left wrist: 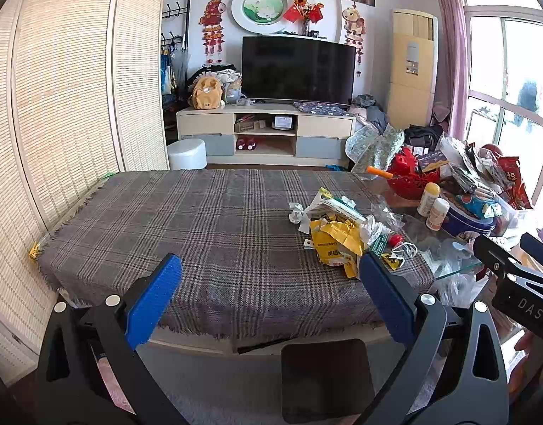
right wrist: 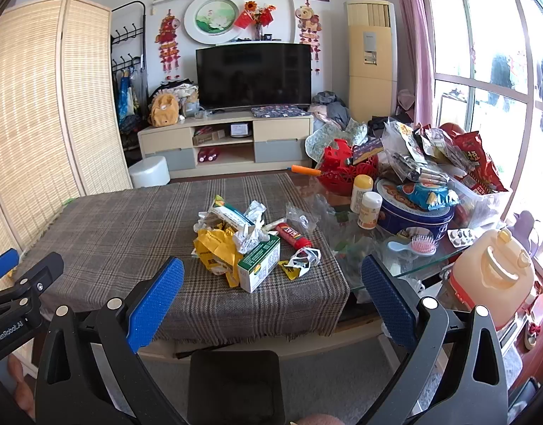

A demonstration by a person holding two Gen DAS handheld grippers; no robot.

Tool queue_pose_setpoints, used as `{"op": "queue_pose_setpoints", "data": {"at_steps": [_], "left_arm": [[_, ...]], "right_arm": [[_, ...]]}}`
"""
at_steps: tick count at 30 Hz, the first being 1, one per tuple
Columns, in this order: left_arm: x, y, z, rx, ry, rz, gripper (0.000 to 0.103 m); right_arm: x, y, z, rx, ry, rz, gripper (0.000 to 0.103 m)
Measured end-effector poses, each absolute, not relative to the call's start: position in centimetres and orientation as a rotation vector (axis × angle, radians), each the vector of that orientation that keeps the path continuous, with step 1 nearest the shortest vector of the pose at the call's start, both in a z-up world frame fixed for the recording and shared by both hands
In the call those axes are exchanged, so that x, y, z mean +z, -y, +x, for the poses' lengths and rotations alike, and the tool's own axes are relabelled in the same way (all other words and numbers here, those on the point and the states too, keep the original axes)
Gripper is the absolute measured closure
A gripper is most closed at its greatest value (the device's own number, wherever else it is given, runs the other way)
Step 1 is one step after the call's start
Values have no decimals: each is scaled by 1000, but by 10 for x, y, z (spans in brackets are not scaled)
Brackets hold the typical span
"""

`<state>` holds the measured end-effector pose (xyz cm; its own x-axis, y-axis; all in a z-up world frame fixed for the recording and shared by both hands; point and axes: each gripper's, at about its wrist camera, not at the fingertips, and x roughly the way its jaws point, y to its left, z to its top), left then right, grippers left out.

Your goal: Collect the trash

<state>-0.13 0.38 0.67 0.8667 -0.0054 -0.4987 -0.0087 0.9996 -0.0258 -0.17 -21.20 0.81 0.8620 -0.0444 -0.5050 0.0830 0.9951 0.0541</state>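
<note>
A heap of trash lies on the plaid cloth (left wrist: 200, 219): a crumpled yellow bag (left wrist: 337, 242), a green-and-white box (right wrist: 259, 265), a flattened carton (right wrist: 230, 212), crumpled white paper (left wrist: 295, 212), a red tube (right wrist: 292, 235) and torn wrappers (right wrist: 303, 260). My left gripper (left wrist: 269, 279) is open and empty, above the table's near edge, left of the heap. My right gripper (right wrist: 271, 283) is open and empty, hovering just in front of the heap, with the box between its fingers in the view.
To the right, a glass tabletop (right wrist: 424, 265) holds a blue biscuit tin (right wrist: 413, 212), two small bottles (right wrist: 369, 209), a pink hairbrush (right wrist: 418, 246), a red basket (right wrist: 339, 170) and snack bags (right wrist: 473, 163). An orange jug (right wrist: 494, 276) stands at the near right. A woven screen (left wrist: 59, 106) flanks the left.
</note>
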Motion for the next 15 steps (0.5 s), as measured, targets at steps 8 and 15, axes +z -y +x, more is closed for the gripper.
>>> {"op": "queue_pose_setpoints", "data": {"at_steps": [8,15], "left_arm": [[6,-7,0,7,-522,-35,8],[6,-8,0,8,-521,-35,8]], "right_arm": [[6,213,-1,-66,-531,72,3],[6,212,-1,-67,-530,72,3]]}}
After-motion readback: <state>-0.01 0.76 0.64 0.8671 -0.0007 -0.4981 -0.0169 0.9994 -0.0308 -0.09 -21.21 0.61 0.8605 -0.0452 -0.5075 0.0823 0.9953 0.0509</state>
